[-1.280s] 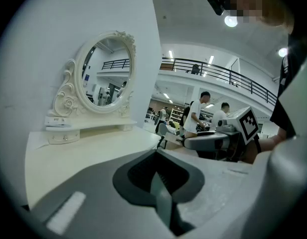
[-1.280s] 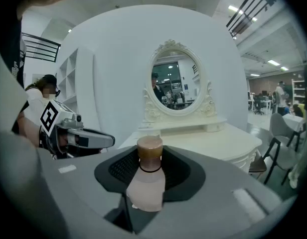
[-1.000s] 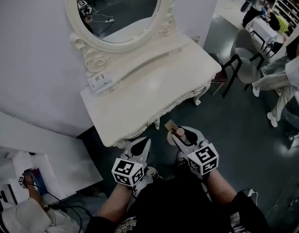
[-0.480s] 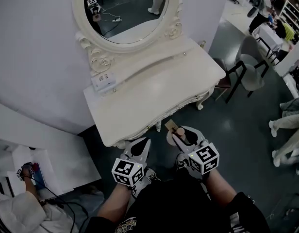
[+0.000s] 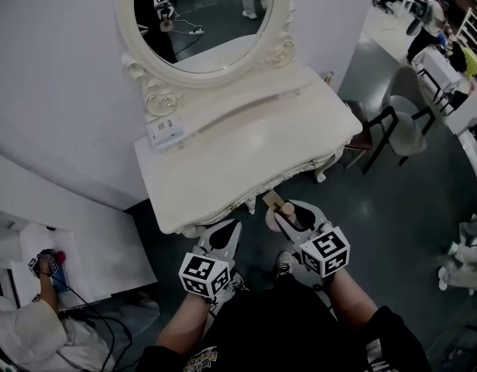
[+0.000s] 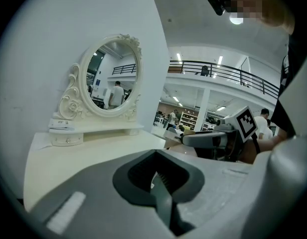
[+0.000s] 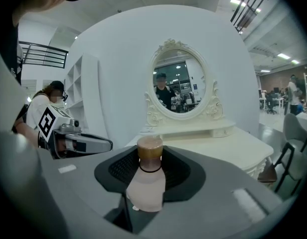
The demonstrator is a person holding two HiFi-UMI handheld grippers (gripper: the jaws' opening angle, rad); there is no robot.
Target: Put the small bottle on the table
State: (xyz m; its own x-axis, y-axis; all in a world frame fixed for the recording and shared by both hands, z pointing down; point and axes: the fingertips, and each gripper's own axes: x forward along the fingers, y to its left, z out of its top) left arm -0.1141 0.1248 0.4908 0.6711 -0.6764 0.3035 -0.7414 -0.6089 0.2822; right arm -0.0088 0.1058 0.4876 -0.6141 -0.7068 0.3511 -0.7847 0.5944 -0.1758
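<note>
A small pale pink bottle with a brown cap stands upright between the jaws of my right gripper, which is shut on it. In the head view the bottle sits at the tip of the right gripper, just off the front edge of the cream dressing table. Beside it, also short of the table's front edge, my left gripper is shut with nothing in it. In its own view the left gripper has its jaws pressed together and the table lies ahead.
An oval mirror in an ornate frame rises at the table's back, with a small white box at its left foot. A chair stands to the right. A person crouches at lower left.
Both grippers have held their place in front of me. The view has shifted slightly, so the table and mirror sit a little more to the right; people at the right have moved away.
</note>
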